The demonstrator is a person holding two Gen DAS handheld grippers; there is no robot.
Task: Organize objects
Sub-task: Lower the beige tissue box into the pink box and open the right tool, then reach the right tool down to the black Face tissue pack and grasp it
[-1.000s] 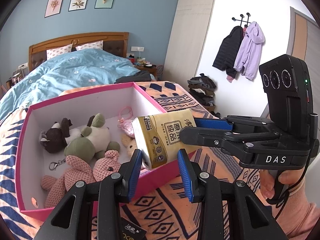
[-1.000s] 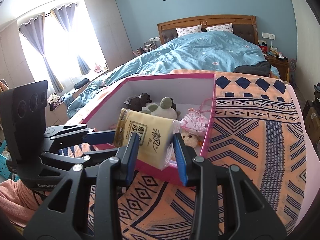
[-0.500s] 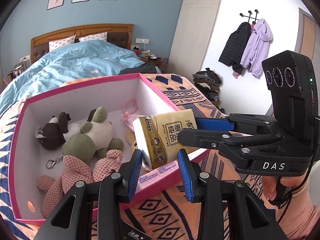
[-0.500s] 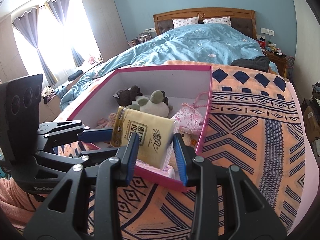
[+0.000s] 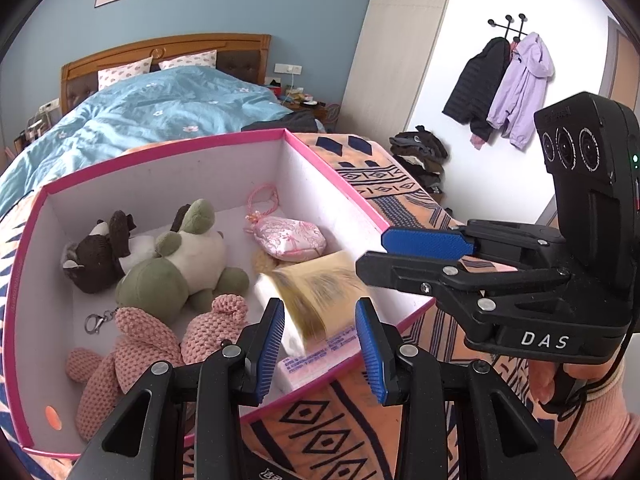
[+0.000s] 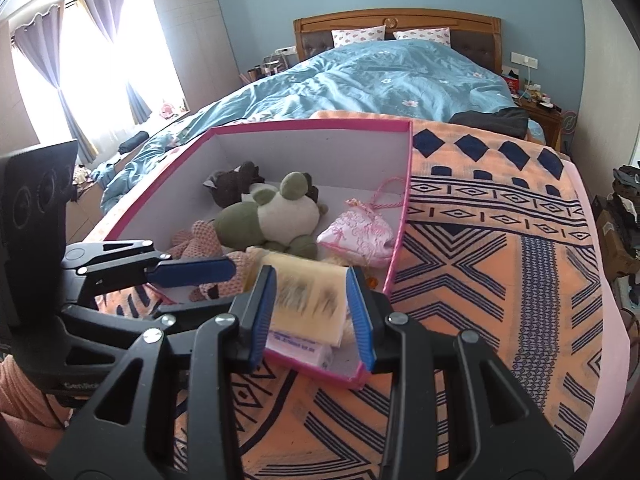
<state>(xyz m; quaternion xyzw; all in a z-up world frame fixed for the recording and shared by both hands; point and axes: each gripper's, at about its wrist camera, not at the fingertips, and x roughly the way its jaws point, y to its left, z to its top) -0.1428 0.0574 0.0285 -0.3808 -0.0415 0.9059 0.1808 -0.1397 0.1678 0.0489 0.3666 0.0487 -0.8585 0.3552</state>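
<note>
A yellow tissue pack (image 5: pixel 316 296) is motion-blurred, dropping into the near right corner of the pink-rimmed box (image 5: pixel 168 156); it also shows in the right wrist view (image 6: pixel 306 298). It lands on a pink-and-white pack (image 5: pixel 316 356). My right gripper (image 6: pixel 312 312) is open around the falling pack; in the left wrist view it (image 5: pixel 400 254) hangs over the box's right wall. My left gripper (image 5: pixel 320 340) is open and empty at the box's near wall. The box (image 6: pixel 312 126) holds a green plush (image 5: pixel 176 264), a dark plush (image 5: pixel 100 252), a pink knitted toy (image 5: pixel 132 344) and a pink pouch (image 5: pixel 292 236).
The box sits on an orange and navy patterned blanket (image 6: pixel 492 272) at the foot of a bed with a blue duvet (image 6: pixel 384 80). Coats (image 5: pixel 508 80) hang on the right wall, with a clothes pile (image 5: pixel 420 152) on the floor below.
My right gripper has opened and let go of the yellow tissue pack, which now falls blurred into the box. Both grippers have moved in over the box's near corner.
</note>
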